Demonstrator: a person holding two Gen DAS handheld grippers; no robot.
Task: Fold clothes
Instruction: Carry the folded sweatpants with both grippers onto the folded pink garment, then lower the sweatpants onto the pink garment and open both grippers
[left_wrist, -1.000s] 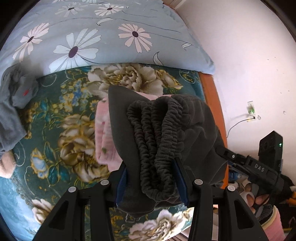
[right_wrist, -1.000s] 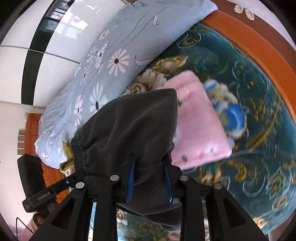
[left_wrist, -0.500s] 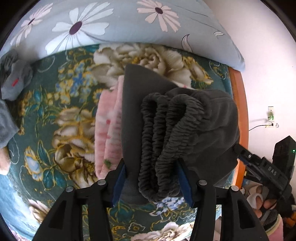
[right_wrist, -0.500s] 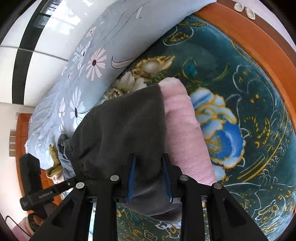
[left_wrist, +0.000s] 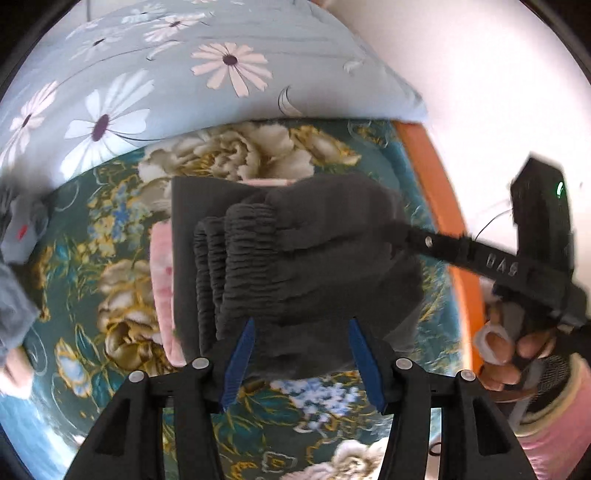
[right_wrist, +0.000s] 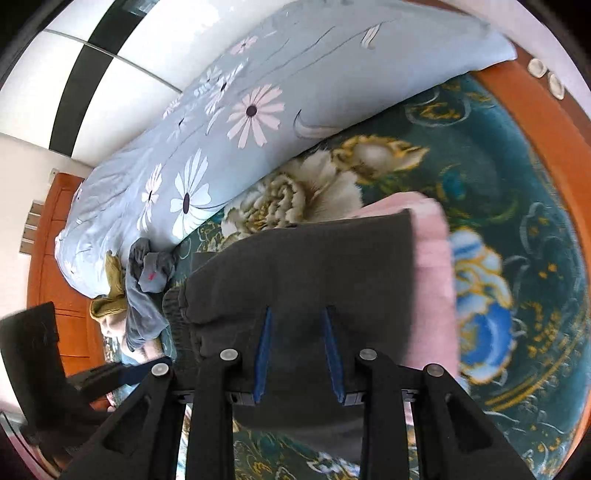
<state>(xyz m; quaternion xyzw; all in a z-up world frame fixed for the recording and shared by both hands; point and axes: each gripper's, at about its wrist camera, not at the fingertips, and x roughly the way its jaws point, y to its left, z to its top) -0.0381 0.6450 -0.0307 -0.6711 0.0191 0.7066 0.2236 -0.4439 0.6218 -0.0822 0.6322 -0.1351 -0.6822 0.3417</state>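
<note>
Folded dark grey trousers (left_wrist: 295, 254) with a ribbed elastic waistband lie on a folded pink garment (left_wrist: 162, 295) on the floral bed cover. My left gripper (left_wrist: 301, 332) is open, its blue pads spread at the near edge of the trousers with no grip. My right gripper (right_wrist: 297, 325) is shut on the trousers (right_wrist: 303, 273); the cloth bunches between its pads. The pink garment (right_wrist: 432, 280) shows to the right beneath them. The right gripper also shows in the left wrist view (left_wrist: 402, 232) at the trousers' right side.
A light blue daisy-print duvet (left_wrist: 166, 85) lies along the far side. A heap of grey and mustard clothes (right_wrist: 140, 288) sits at the left. The orange wooden bed frame (left_wrist: 443, 218) and a white wall bound the right.
The trousers have come down onto the pink garment. My left gripper has opened and let go of the waistband, pulling back a little. The right gripper still holds its side.
</note>
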